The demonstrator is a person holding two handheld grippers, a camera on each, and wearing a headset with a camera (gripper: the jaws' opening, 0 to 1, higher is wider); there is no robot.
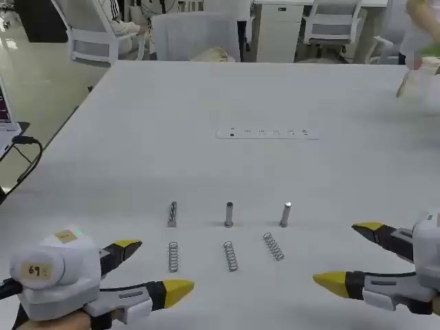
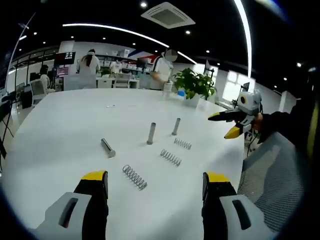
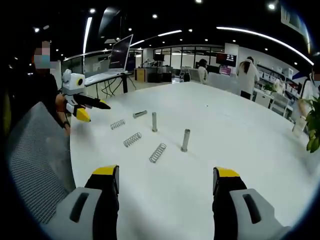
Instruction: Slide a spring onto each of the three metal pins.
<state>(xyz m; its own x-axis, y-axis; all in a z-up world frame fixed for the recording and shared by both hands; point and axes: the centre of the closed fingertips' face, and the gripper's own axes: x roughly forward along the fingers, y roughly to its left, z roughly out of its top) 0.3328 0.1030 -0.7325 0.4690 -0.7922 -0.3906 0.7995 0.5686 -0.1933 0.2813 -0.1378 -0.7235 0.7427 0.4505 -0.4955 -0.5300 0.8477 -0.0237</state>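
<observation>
The left gripper (image 1: 155, 267) and right gripper (image 1: 347, 253) are holding their yellow-tipped jaws spread, empty. Between them, three coiled wire springs (image 1: 230, 256) are lying on the smooth white worktop (image 1: 240, 103), beside three cylindrical metal pins (image 1: 229, 214).

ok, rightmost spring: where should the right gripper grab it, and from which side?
Near one end of the rightmost spring, jaws across the coil, coming from above. It lies flat and slanted on the table, with room either side, so the right gripper would need to turn to square with it. An end grip likely leaves the other end free for the pin.
</observation>
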